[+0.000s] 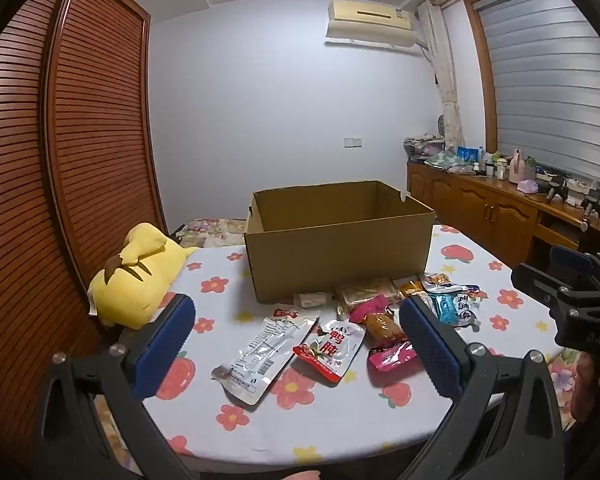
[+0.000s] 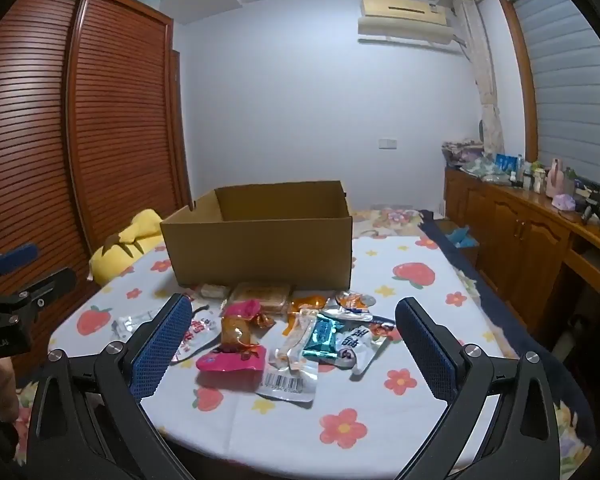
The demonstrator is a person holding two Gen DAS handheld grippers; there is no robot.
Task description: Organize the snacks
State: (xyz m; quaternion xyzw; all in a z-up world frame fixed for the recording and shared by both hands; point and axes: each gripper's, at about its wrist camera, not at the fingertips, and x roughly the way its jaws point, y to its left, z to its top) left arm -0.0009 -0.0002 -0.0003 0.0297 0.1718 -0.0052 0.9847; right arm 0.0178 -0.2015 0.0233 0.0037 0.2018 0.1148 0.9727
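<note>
A desk (image 1: 340,420) covered with a white cloth printed with red flowers and strawberries carries an open cardboard box (image 1: 336,256) toward its far side, flaps gone, nothing visible inside from this angle. Directly in front of the box lies a loose heap of snack packets (image 2: 284,332): a clear-and-silver pouch (image 1: 260,354) lying printed side down, a red-and-white pouch with Chinese characters (image 1: 332,350), a pink-wrapped brown cake (image 1: 384,334), a teal foil packet (image 2: 322,336), a white packet with dark characters (image 2: 354,346), and a flat pale biscuit pack (image 2: 260,296) nearest the box wall. A yellow plush toy (image 1: 136,276) lies at the desk's left edge, beside a slatted wooden wardrobe (image 1: 60,140). The left gripper (image 1: 296,344) hovers above the near packets, its blue-padded fingers (image 1: 168,344) wide apart and gripping nothing. The right gripper (image 2: 292,340) hangs likewise over the heap, fingers (image 2: 424,348) spread wide, nothing between them touching the pads.
</note>
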